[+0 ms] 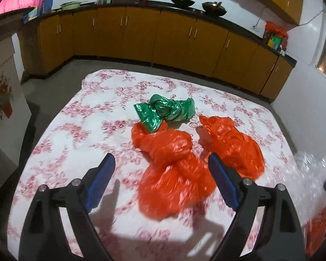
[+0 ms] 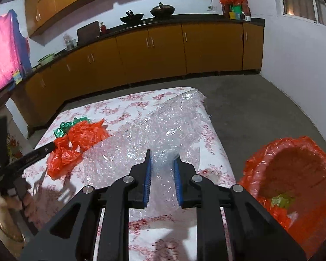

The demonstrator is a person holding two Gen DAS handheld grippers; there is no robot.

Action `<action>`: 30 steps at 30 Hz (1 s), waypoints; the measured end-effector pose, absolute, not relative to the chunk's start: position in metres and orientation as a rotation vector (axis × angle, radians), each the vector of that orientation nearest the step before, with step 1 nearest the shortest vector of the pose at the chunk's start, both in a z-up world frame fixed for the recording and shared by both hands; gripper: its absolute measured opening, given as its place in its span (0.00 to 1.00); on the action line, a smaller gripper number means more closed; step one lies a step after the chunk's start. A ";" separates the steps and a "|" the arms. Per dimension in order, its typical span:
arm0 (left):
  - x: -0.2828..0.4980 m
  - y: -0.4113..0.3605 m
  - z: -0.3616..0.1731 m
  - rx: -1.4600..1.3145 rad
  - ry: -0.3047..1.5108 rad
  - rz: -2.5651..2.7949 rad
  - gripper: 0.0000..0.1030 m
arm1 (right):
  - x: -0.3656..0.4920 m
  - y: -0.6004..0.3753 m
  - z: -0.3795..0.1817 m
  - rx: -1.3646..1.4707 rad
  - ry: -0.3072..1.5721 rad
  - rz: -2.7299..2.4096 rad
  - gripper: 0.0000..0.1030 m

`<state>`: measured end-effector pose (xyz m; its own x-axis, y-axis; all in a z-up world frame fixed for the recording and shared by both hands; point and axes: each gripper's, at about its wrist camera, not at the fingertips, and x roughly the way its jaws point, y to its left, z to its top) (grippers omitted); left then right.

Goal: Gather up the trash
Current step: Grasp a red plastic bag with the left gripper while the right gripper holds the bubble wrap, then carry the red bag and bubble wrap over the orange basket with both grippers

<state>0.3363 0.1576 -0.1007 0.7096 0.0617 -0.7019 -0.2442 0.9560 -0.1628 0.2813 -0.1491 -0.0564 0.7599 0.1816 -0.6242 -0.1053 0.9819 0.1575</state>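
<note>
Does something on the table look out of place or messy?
Yes. Two crumpled orange bags, a green bag and bubble wrap lie loose on the floral tablecloth, not in the orange-lined bin.

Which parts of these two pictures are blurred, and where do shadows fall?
Left wrist view: the nearest orange bag is motion-smeared; finger shadows darken the floral cloth. Right wrist view: sharper, glare sparkles on the bubble wrap.

Open left hand-held gripper (image 1: 162, 163) over orange bag (image 1: 173, 174), green bag (image 1: 165, 111) beyond
</note>
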 end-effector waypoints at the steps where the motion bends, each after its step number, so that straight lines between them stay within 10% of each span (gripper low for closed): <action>1: 0.343 0.155 -0.104 -0.235 0.776 0.190 0.83 | 0.282 -0.150 -0.058 0.112 0.692 0.156 0.19; 8: 0.364 0.155 -0.122 -0.233 0.851 0.211 0.75 | 0.282 -0.157 -0.064 0.116 0.703 0.163 0.19; 18: 0.356 0.140 -0.126 -0.235 0.868 0.137 0.35 | 0.275 -0.162 -0.065 0.123 0.711 0.167 0.19; 30: 0.288 0.137 -0.110 -0.229 0.837 0.064 0.29 | 0.248 -0.171 -0.051 0.138 0.685 0.176 0.19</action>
